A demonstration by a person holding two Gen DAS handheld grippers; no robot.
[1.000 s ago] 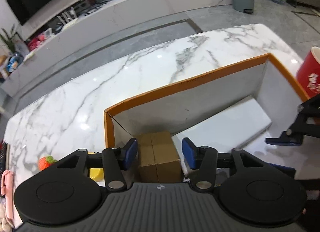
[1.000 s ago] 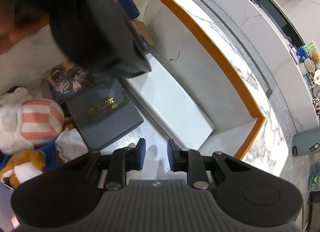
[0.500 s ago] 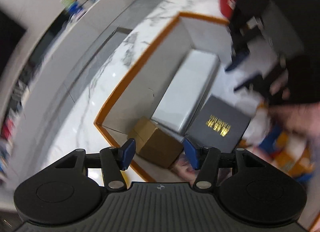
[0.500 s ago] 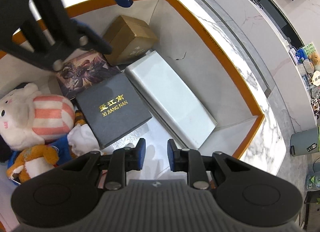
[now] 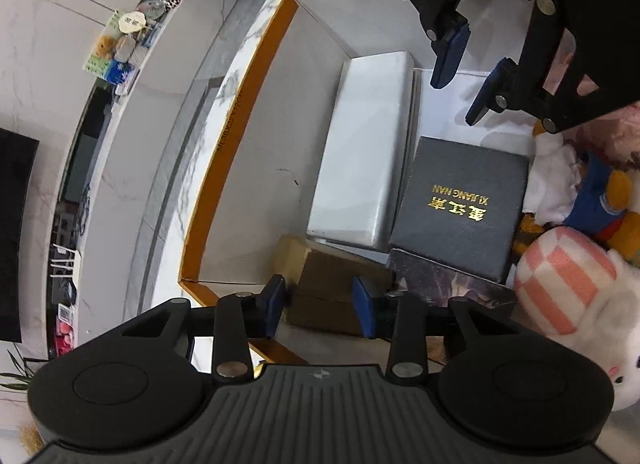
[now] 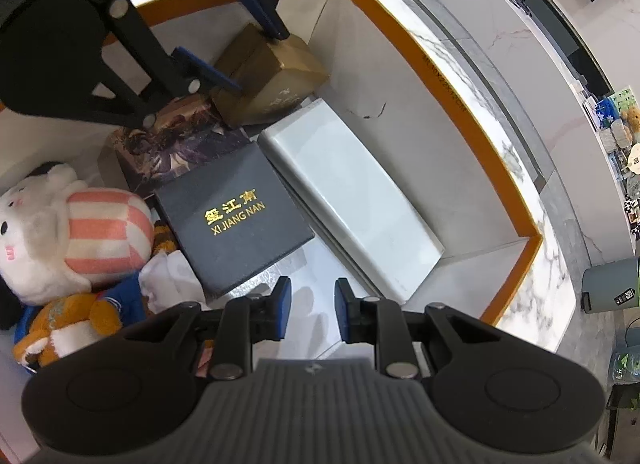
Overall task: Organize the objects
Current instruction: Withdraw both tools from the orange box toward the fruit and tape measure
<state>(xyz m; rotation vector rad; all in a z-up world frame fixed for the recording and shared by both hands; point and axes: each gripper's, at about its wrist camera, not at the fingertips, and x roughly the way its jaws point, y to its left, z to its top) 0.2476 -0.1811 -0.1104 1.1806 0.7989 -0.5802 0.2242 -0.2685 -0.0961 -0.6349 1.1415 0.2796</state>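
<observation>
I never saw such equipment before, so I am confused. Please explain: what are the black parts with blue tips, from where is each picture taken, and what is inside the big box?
These are no robot arms. A person holds one pair of tongs in each hand, and a camera on each looks along its blue fingers. One picture comes from the left tongs, the other from the right tongs; each also sees the other pair.

The orange-rimmed box holds a brown carton, a white box, a black box with gold lettering, an illustrated box and a striped plush toy.

Both tongs are open and hold nothing. The left fingers straddle the brown carton.
</observation>
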